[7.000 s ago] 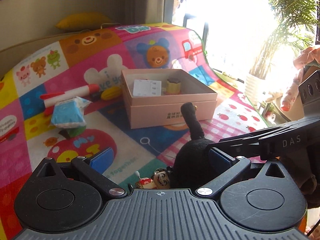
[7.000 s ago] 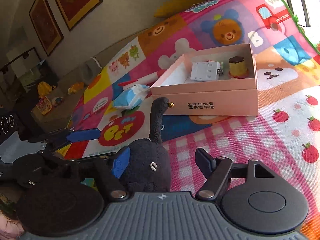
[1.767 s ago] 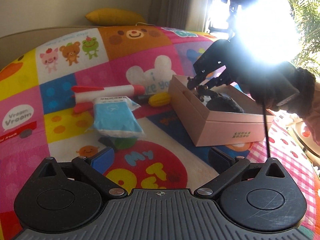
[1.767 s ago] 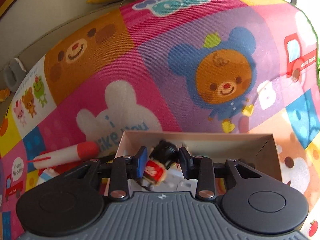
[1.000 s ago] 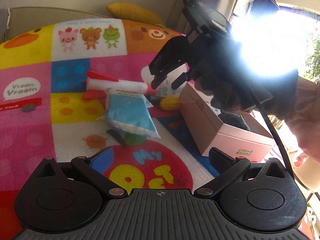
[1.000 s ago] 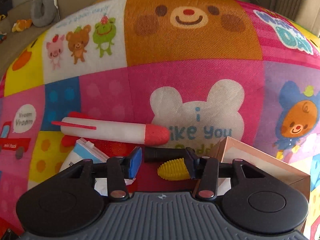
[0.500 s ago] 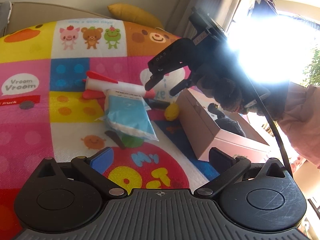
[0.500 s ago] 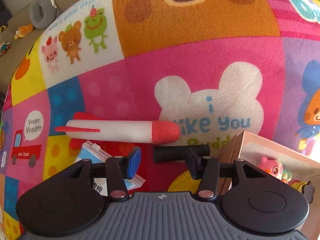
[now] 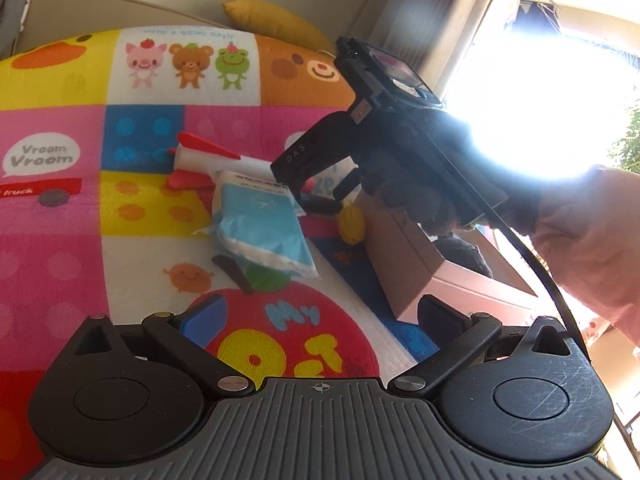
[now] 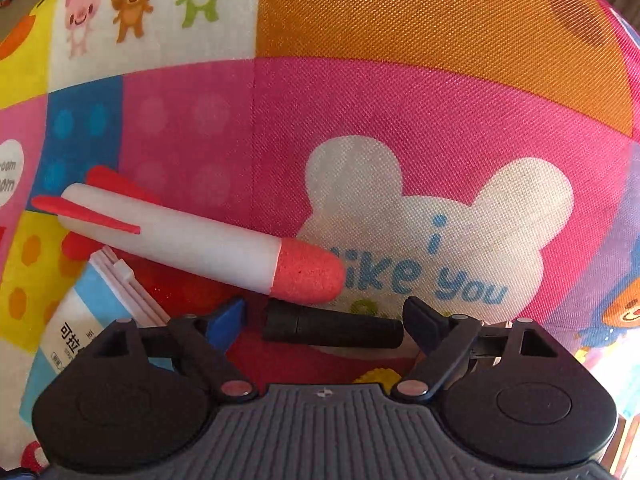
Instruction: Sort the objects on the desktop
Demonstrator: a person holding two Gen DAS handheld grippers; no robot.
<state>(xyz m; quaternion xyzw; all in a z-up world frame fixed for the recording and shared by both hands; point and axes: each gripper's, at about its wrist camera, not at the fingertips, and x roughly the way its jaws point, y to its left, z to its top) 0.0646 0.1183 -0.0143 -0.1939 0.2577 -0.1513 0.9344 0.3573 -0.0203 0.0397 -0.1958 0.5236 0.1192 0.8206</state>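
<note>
On the colourful play mat lies a short black cylinder, just below the red tip of a white foam rocket. My right gripper points steeply down over it. Its jaws are opening, and the cylinder lies between them with neither pad touching it. The left wrist view shows the right gripper above the cylinder, with a yellow ridged toy beside it. My left gripper hovers open over the mat, holding nothing. The pink box stands to the right with a black plush toy inside.
A blue tissue pack lies next to the rocket, partly on a green and brown thing. A person's sleeve reaches in from the right. Window glare washes out the upper right. A yellow cushion lies behind the mat.
My right gripper left the box, crossed left to the rocket's tip and sank over the black cylinder while its jaws spread wider. The left gripper stayed where it was.
</note>
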